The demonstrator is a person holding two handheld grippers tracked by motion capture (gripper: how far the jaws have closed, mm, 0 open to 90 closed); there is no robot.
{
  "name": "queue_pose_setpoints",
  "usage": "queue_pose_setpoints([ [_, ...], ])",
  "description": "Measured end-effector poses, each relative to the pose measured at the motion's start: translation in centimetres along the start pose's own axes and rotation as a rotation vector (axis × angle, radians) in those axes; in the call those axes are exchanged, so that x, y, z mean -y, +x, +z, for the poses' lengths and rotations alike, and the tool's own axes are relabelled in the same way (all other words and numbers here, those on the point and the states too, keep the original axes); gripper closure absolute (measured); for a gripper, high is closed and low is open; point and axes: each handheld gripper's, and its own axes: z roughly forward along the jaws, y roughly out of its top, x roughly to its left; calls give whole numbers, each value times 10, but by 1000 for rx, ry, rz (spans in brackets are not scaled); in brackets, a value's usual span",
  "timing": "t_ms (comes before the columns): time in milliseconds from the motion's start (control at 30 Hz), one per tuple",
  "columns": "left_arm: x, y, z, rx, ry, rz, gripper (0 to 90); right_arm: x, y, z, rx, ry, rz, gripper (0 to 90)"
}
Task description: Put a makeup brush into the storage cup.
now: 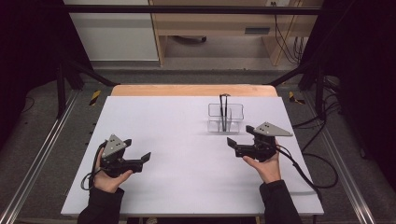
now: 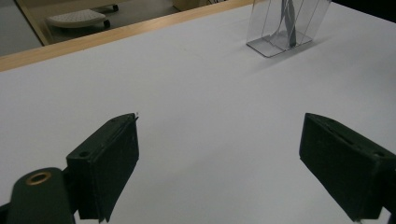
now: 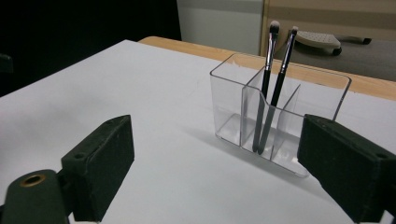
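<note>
two makeup brushes [image 3: 273,88] stand in the clear organizer [image 3: 322,91] at the upper right of the right gripper view, both in its narrow middle compartment, as i hold the rig off from it. the work looks close to finished to me: the brushes are in, nothing else lies on the white surface [image 1: 182,140], and i see nothing left to carry. their long axes run near upright, bristle tips at the top, handles down to the organizer floor; they lean slightly to the right of the frame, the right one more, and nearly meet at the bottom. in the high view the right gripper [image 1: 242,135] sits just below the organizer, at centre right, jaws spread wide with nothing between them. the left gripper [image 1: 138,148] rests at lower left, well apart, jaws likewise wide and empty.
</note>
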Motion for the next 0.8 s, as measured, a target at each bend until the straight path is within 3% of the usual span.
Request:
queue_pose_setpoints([
  [500, 3, -1, 1, 4, 4, 4, 102, 21, -4, -21, 14, 3, 8, 77],
  [800, 4, -1, 1, 0, 3, 3, 102, 24, -4, -25, 18, -9, 26, 75],
])
